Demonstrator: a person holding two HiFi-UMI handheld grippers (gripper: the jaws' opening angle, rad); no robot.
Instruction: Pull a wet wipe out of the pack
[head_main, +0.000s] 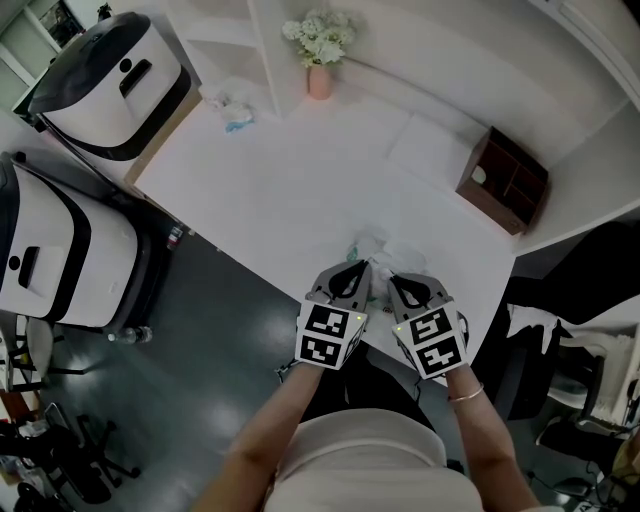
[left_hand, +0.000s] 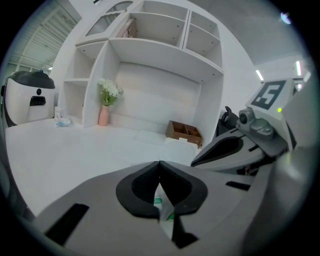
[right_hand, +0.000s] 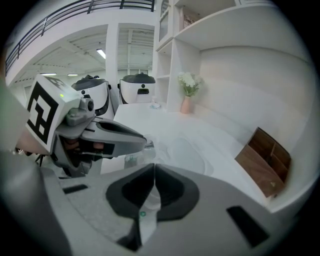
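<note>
- Wet wipe pack (head_main: 378, 252): lies at the near edge of the surface (head_main: 290, 190), well apart from the wooden box (head_main: 503, 180), on the person's side of it. It is likely light, soft, crinkly and slippery. It is best pinned by its film edge while a wipe is drawn from the top opening.
- Left gripper (left_hand: 160, 167): fingers pressed together, pinching the pack's green-printed film.
- Right gripper (right_hand: 154, 170), the one nearer the box: fingers closed on a thin white strip (right_hand: 144, 220). Whether that is wipe or film is unclear.
</note>
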